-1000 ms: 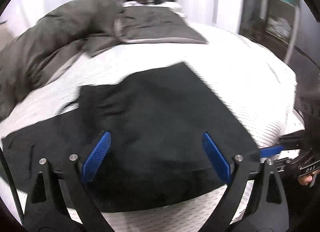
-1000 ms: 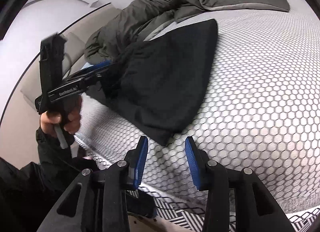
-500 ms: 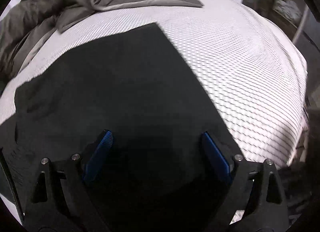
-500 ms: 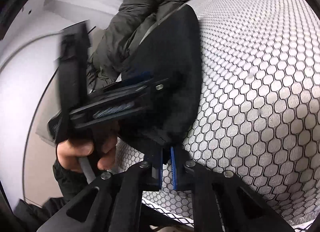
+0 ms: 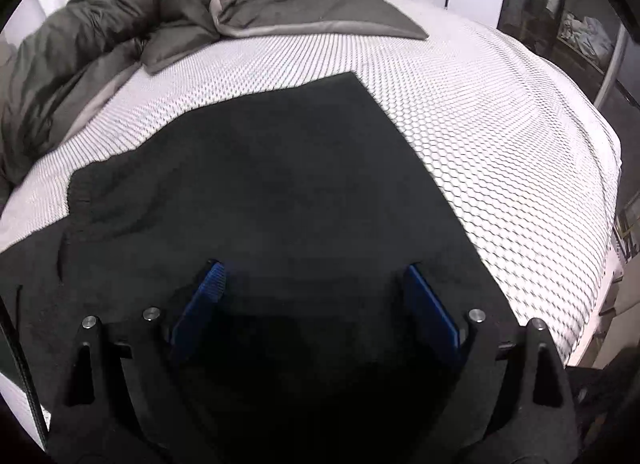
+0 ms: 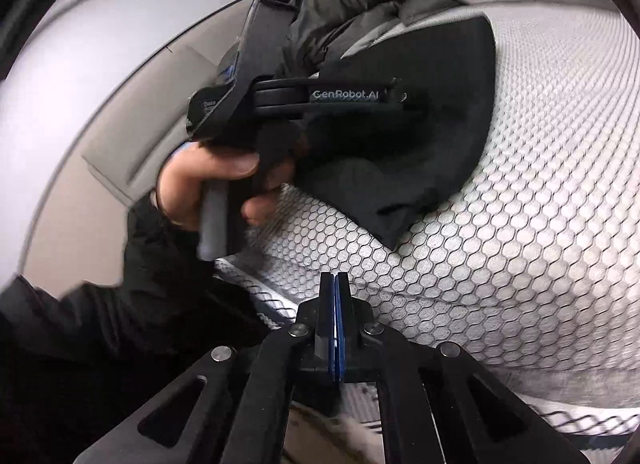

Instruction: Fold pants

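Soft, limp black pants (image 5: 260, 192) on the bed (image 5: 500, 124); grip a hem corner. Left tool (image 5: 316, 300) gapes wide; right tool (image 6: 335, 304) pinched closed, empty.

"GenRobot.AI" in pale letters on black side bar of left gripper (image 6: 394, 98), upper centre of right wrist view. Small label at bar's left end, unreadable. Left wrist view: no text.

Both my feeds bulge hard, corners black. Soft, even light; the black pants (image 5: 260, 192) swallow detail, and the hand (image 6: 208, 180) smears with blur.
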`<state>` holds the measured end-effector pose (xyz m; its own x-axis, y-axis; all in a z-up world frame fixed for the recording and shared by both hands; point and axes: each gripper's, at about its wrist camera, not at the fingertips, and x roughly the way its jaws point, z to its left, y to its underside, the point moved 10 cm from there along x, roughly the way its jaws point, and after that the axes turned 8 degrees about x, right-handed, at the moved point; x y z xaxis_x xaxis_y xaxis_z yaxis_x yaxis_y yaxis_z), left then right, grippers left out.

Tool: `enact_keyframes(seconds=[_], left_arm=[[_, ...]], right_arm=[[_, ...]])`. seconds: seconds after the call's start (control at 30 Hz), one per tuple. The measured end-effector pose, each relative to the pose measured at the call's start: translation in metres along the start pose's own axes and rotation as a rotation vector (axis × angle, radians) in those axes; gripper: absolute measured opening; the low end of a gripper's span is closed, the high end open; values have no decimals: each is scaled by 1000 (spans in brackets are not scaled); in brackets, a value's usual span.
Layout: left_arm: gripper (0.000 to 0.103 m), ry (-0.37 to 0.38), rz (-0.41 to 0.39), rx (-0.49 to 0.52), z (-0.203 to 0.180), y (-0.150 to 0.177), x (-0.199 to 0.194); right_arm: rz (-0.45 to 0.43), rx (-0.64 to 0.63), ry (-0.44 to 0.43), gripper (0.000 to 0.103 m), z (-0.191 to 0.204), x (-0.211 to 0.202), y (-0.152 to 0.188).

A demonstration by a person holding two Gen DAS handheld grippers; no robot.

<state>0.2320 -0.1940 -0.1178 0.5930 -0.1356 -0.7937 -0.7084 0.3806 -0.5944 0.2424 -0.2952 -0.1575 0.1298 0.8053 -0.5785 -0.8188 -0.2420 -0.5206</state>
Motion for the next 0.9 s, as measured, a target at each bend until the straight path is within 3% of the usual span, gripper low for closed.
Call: enact_keyframes(seconds=[0.1, 0.23, 0.43, 0.5, 0.57, 0.67, 0.73, 0.9], left_arm=[[91, 28, -24, 57, -12, -1, -13], [91, 26, -31, 94, -30, 0, -26], [91, 50, -25, 110, -46, -8, -28], [91, 57, 28, 119, -51, -4, -11], [91, 67, 78, 129, -58, 4, 6], [97, 86, 97, 94, -57, 7, 19], [98, 104, 91, 83, -56, 6, 19], [97, 68, 75, 18, -39, 4, 18]], right_arm=[[-37, 88, 16, 16, -23, -11, -5], [-79, 206, -14, 18, -47, -16, -19], [-52, 313, -100, 23, -57, -7, -36], [-72, 318, -91, 21, -61, -9, -39], [-108, 313, -55, 5, -66, -7, -44], [-113, 246, 19, 3, -63, -2, -46], [-107, 235, 1, 2, -60, -9, -41], [-3, 127, -4, 1, -46, -14, -5]])
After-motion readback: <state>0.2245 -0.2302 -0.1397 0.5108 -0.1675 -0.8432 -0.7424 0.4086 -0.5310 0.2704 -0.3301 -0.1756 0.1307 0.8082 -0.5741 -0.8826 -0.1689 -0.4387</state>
